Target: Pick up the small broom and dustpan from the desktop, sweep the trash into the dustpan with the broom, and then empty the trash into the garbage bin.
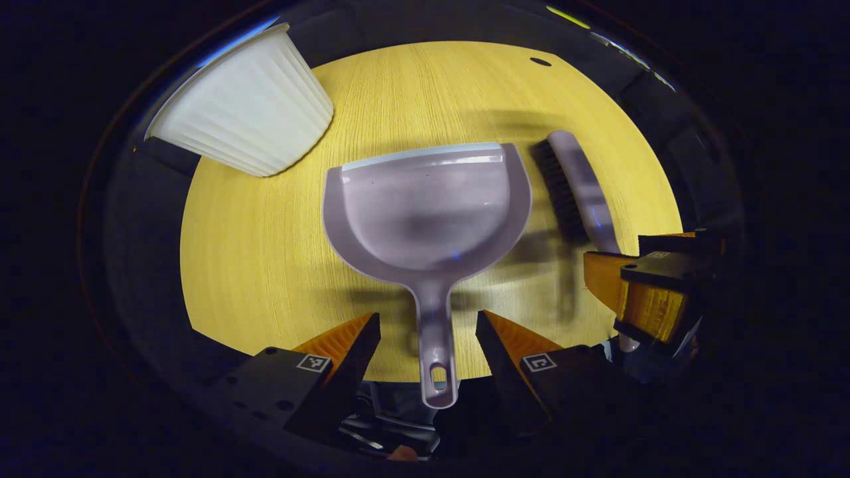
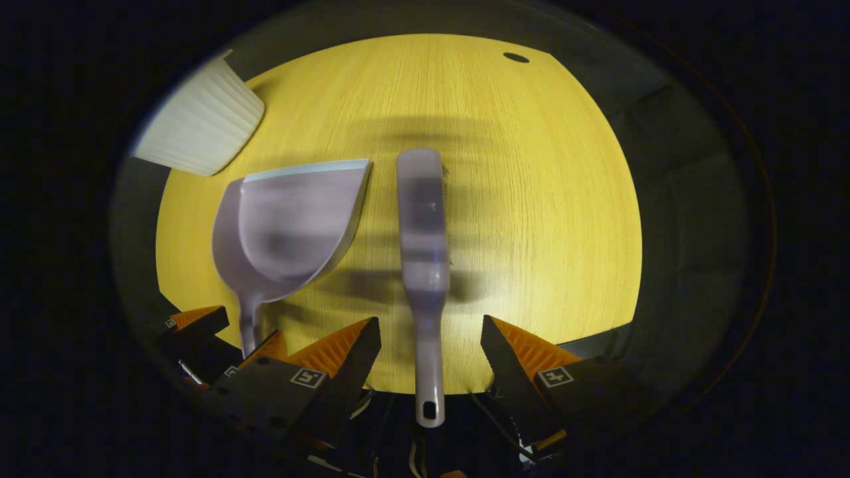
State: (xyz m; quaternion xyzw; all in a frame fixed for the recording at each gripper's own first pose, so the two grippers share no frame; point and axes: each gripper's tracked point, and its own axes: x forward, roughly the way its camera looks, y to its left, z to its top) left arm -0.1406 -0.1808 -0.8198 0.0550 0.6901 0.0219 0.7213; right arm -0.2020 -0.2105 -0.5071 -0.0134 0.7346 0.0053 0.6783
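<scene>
Dustpan and broom on a yellow wooden desktop (image 1: 265,265), white ribbed bin (image 1: 246,106) at upper left.

In the left gripper view the dustpan (image 1: 428,206) handle runs between the wide-open left gripper (image 1: 428,332); in the right gripper view the broom (image 2: 424,226) handle lies between the open right gripper (image 2: 430,335), untouched.

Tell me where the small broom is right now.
The grey plastic small broom lies on the yellow wooden desktop, just right of the grey plastic dustpan in the right gripper view, its handle running between the open jaws of the right gripper.
</scene>
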